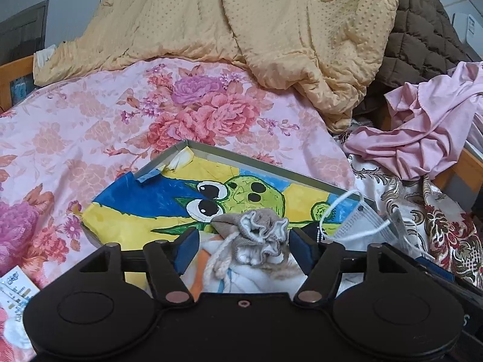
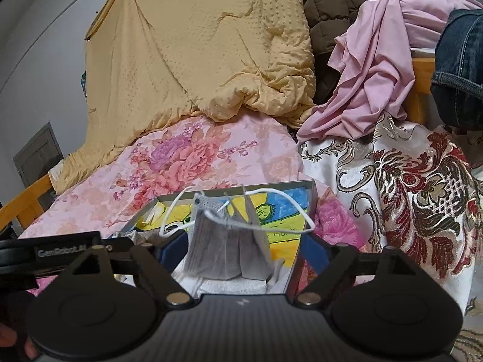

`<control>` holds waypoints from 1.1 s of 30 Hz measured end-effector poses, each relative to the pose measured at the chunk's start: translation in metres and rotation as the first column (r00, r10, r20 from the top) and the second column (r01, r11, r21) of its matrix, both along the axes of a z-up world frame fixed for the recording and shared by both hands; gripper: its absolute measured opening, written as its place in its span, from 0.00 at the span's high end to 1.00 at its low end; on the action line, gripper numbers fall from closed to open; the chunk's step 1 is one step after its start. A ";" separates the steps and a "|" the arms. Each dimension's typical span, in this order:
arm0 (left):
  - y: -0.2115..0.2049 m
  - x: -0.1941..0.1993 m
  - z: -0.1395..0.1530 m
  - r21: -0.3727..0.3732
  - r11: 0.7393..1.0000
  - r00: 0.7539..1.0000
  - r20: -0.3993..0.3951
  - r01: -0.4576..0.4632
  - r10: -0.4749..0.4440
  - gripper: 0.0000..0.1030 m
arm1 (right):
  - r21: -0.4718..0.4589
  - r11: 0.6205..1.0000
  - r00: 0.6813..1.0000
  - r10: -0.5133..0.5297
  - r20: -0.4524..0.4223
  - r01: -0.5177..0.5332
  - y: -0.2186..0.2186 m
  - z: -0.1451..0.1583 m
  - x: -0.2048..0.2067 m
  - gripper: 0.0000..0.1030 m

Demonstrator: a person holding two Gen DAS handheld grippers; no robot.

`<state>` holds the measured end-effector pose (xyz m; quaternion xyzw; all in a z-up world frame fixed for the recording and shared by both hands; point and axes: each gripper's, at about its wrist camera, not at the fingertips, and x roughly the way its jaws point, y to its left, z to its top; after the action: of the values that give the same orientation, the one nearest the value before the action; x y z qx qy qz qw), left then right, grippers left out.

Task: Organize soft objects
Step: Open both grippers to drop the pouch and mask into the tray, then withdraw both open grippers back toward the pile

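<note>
We see our left gripper [image 1: 244, 249] spread wide around a bunched grey-and-white sock [image 1: 259, 235], its blue pads apart from the fabric. Our right gripper [image 2: 241, 253] is likewise wide open, with a folded grey face mask [image 2: 225, 241] with white ear loops standing between its fingers; whether they touch we cannot tell. Both lie in a shallow grey-rimmed tray [image 1: 271, 167] lined with a cartoon frog drawing, on the pink floral bedspread [image 1: 90, 126]. A yellow dotted quilt [image 1: 241, 24] crowds the far edge.

one sock [image 1: 259, 235], one face mask [image 2: 226, 241], one tray [image 1: 271, 166], one yellow quilt [image 1: 241, 30].
</note>
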<state>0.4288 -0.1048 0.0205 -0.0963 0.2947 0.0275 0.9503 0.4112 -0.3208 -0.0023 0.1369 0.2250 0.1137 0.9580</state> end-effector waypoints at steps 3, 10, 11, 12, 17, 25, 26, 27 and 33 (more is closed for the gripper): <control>0.002 -0.008 0.003 0.009 1.000 1.000 0.008 0.009 -0.009 0.31 | -0.002 1.000 1.000 0.010 -0.005 -0.010 0.000 0.003 -0.004 0.13; 0.008 -0.030 0.012 0.018 0.999 0.999 0.030 0.027 -0.027 0.27 | -0.016 1.000 1.000 0.009 0.015 -0.009 0.003 0.011 -0.018 0.11; 0.009 -0.034 0.014 0.023 0.999 0.999 0.034 0.031 -0.031 0.27 | -0.019 1.000 1.000 0.008 0.019 -0.007 0.003 0.012 -0.020 0.10; 0.009 -0.037 0.016 0.030 0.999 0.999 0.038 0.034 -0.035 0.26 | -0.023 1.000 1.000 0.006 0.023 -0.006 0.003 0.013 -0.023 0.09; 0.014 -0.057 0.026 0.056 0.998 0.997 0.070 0.038 -0.042 0.20 | -0.046 0.999 0.999 -0.008 0.052 0.010 0.004 0.022 -0.041 0.05; 0.029 -0.095 0.040 0.049 0.999 0.994 0.110 0.021 -0.026 0.14 | -0.063 0.998 0.996 -0.018 0.083 0.024 0.005 0.038 -0.079 0.02; 0.031 -0.101 0.042 0.051 0.999 0.993 0.116 0.020 -0.025 0.12 | -0.063 0.998 0.996 -0.018 0.086 0.023 0.006 0.040 -0.084 0.01; 0.033 -0.107 0.044 0.052 0.998 0.992 0.120 0.018 -0.025 0.10 | -0.064 0.998 0.996 -0.017 0.090 0.023 0.007 0.042 -0.090 0.01; 0.048 -0.145 0.050 0.054 0.999 0.988 0.151 0.005 -0.013 0.05 | -0.107 0.994 0.993 0.005 0.121 0.009 0.024 0.051 -0.126 0.01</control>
<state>0.2837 -0.0573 0.0708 -0.0712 0.2212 0.0236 0.9723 0.2854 -0.2971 0.0487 0.0781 0.1724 0.1085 0.9759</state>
